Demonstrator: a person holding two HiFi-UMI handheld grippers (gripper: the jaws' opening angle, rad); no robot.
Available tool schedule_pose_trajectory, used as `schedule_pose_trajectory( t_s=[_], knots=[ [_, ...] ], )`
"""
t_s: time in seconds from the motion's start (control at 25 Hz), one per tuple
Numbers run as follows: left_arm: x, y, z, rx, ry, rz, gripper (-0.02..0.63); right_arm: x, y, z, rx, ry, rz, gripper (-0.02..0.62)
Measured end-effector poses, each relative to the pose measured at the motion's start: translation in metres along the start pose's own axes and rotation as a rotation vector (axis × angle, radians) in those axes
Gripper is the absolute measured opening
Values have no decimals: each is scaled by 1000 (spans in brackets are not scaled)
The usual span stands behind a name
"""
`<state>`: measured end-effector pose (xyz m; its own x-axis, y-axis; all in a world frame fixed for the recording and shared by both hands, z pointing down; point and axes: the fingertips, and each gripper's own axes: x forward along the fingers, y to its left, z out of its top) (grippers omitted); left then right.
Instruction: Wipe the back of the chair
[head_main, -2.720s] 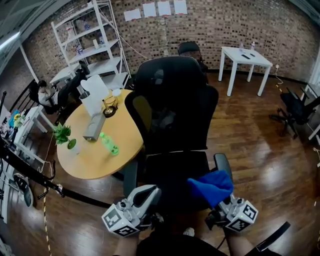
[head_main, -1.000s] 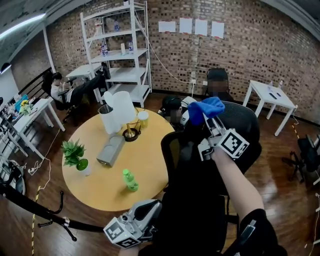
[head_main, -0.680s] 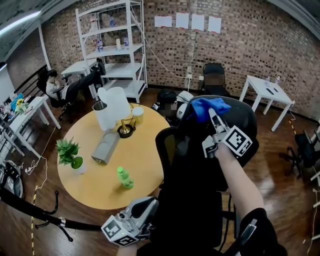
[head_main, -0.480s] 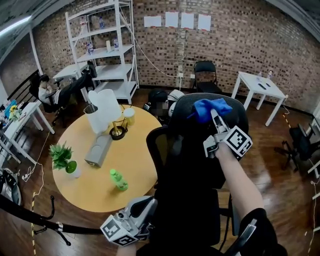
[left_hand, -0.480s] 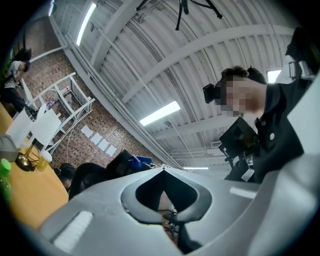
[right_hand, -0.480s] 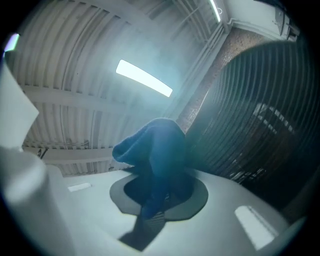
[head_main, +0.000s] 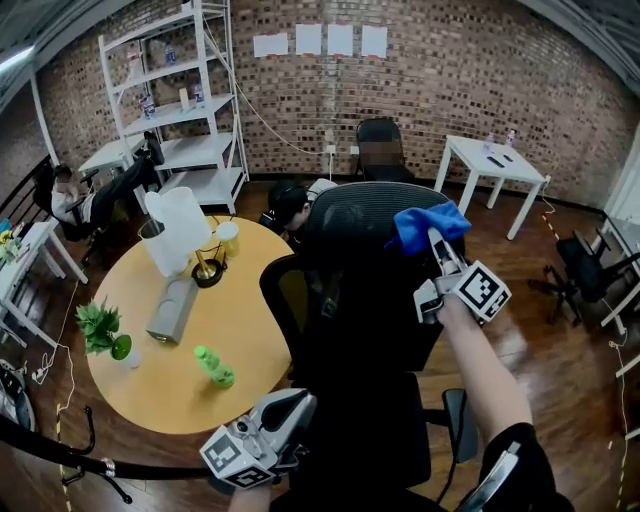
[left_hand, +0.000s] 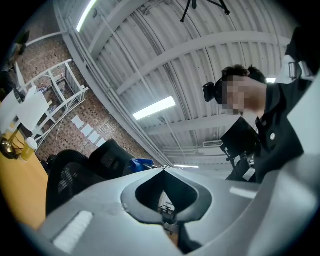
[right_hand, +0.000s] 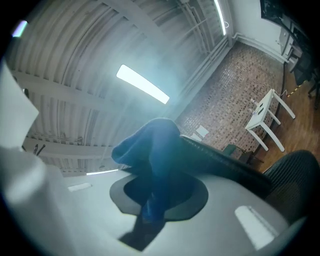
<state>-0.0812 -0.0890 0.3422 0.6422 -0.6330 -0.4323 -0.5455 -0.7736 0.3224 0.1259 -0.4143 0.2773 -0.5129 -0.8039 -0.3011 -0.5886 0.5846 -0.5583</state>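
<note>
A black mesh office chair (head_main: 352, 290) stands in front of me, its back toward me and its headrest (head_main: 372, 205) at the top. My right gripper (head_main: 437, 243) is raised at the headrest's right top edge, shut on a blue cloth (head_main: 425, 225) that lies against the mesh. In the right gripper view the blue cloth (right_hand: 152, 165) bulges out from between the jaws. My left gripper (head_main: 283, 412) hangs low beside the chair's seat, jaws together with nothing in them; its view points up at the ceiling, with the chair (left_hand: 75, 175) at lower left.
A round yellow table (head_main: 175, 325) left of the chair carries a white jug (head_main: 178, 230), a green bottle (head_main: 213, 367), a small plant (head_main: 100, 330) and a grey box (head_main: 172, 307). White shelving (head_main: 170, 110) and a white table (head_main: 490, 175) stand by the brick wall. A person sits far left.
My right gripper lifted the blue cloth from seat height to the chair's headrest, then moved rightward along its top edge. The left gripper stayed low. My view shifted right.
</note>
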Motion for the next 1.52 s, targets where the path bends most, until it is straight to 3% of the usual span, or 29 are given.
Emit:
schedule_pose_trajectory(
  t_s=[0.2, 0.36, 0.8, 0.96, 1.2, 1.52],
  knots=[
    [8, -3, -6, -19, 6, -39, -8, -21, -3, 12, -23, -8, -14, 54],
    [15, -4, -9, -31, 12, -72, -8, -47, -26, 37, -51, -45, -79, 54],
    [27, -2, -12, -62, 22, -140, -8, -132, -40, 112, -297, -181, -281, 54],
    [30, -7, -8, -63, 17, -142, -8, -123, -28, 82, -387, -113, -277, 54],
    [17, -8, 0, -36, 22, -101, -8, -71, -23, -9, -363, 37, -210, 54],
    [-14, -1, 15, -4, 8, 6, -8, -14, 10, -96, -301, 189, -81, 54]
  ],
)
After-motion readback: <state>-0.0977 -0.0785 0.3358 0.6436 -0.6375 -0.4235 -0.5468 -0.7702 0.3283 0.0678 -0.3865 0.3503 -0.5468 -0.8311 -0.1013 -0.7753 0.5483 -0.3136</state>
